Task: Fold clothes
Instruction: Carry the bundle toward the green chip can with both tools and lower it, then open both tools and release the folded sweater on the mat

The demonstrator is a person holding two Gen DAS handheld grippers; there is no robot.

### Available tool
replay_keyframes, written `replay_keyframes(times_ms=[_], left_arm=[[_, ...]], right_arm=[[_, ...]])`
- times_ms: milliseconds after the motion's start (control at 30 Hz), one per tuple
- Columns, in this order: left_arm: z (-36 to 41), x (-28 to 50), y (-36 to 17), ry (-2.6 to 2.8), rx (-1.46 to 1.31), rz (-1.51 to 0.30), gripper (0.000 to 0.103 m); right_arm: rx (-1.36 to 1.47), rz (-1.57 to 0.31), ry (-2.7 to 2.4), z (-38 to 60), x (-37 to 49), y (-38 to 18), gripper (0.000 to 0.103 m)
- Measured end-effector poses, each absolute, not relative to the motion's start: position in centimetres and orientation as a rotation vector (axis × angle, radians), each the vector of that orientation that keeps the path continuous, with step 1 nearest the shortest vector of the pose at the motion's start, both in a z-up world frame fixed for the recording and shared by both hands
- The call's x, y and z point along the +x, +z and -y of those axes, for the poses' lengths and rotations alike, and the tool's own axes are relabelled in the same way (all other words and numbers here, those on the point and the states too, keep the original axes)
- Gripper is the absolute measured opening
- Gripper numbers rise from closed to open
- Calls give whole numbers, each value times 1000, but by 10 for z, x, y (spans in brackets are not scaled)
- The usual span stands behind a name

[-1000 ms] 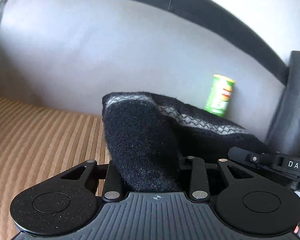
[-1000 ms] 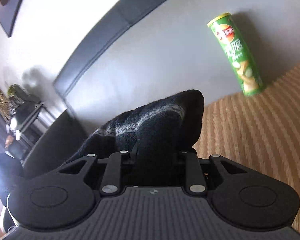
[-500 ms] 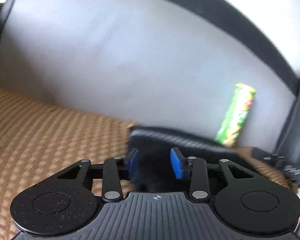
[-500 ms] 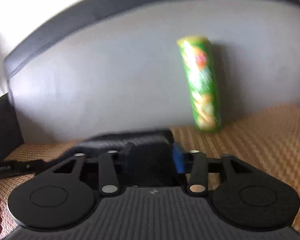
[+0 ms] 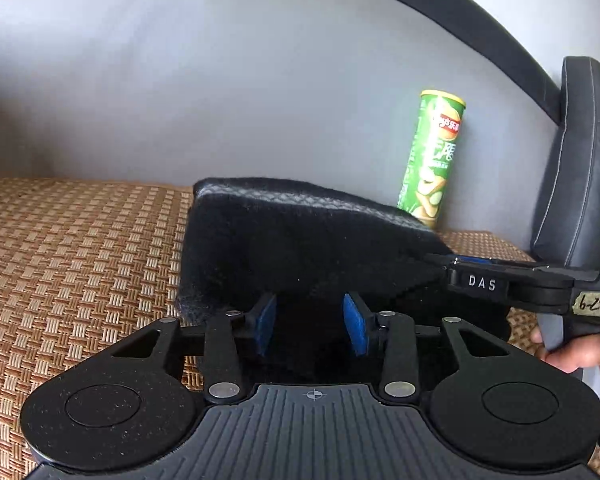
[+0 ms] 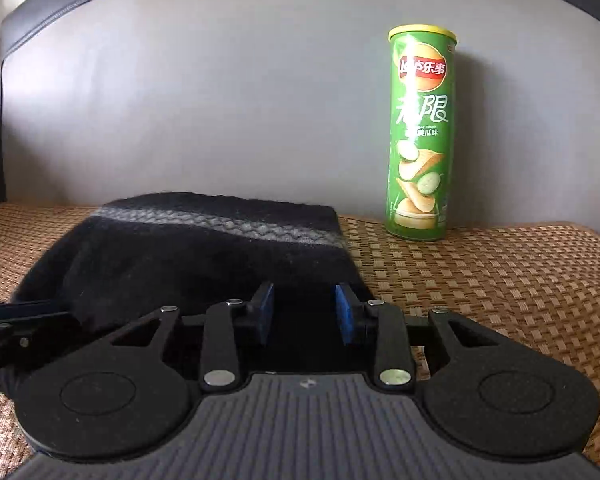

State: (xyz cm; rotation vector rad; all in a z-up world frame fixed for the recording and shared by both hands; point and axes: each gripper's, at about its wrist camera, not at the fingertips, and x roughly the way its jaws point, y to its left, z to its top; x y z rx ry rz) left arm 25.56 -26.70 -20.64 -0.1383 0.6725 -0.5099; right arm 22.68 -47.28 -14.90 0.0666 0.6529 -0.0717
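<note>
While the black knitted garment (image 6: 188, 252) lies folded flat on the woven brown mat (image 6: 500, 280), both claws stand with their blue pads apart and grip nothing. In the left wrist view the left claw (image 5: 310, 322) sits at the near edge of the garment (image 5: 300, 248), its pads (image 5: 266, 322) spread on either side of the dark cloth just below them. The right claw (image 5: 480, 276) reaches in at the garment's right edge in that view, and part of the person's hand (image 5: 572, 354) shows below it. In the right wrist view the right claw (image 6: 305, 312) hovers at the garment's near right corner, pads open. A grey patterned stripe (image 6: 220, 222) runs across the garment's far side. Beyond the garment, to its right, a green chip can (image 6: 420, 132) stands upright on the mat against the grey sofa back (image 6: 220, 100). The can (image 5: 434, 156) is near the garment but apart from it.
</note>
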Motion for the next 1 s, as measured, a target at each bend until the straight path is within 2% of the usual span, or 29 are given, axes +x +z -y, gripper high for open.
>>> replay_keyframes(times_ms=[67,233,333,400,467,567,867,1000], left_arm=[[267,254,-206,-507,-117,-661,49],[244,252,-178,-478,-97,-615,57],[249,253,-182,-442,-38,-619,57],[257,253,-194,-436,10,-634,57],[262,249,-207,-428,72,-607,56],[266,244,-213,-417,109,-583,56],[267,249,-218,-413,92,-594,56],[269,251,-221,-399,100,-600,60]], right_arm=[[78,-640,-85,468,226,-151,36],[82,-586,-77,458,210,-126,39],[44,-503,-19,446,189,-110,45],[-16,-523,2,433,182,-116,49],[-79,-569,0,425,180,-135,49],[-71,-523,11,429,172,-149,49],[-30,-529,10,431,175,-150,49],[-23,-524,3,430,174,-151,50]])
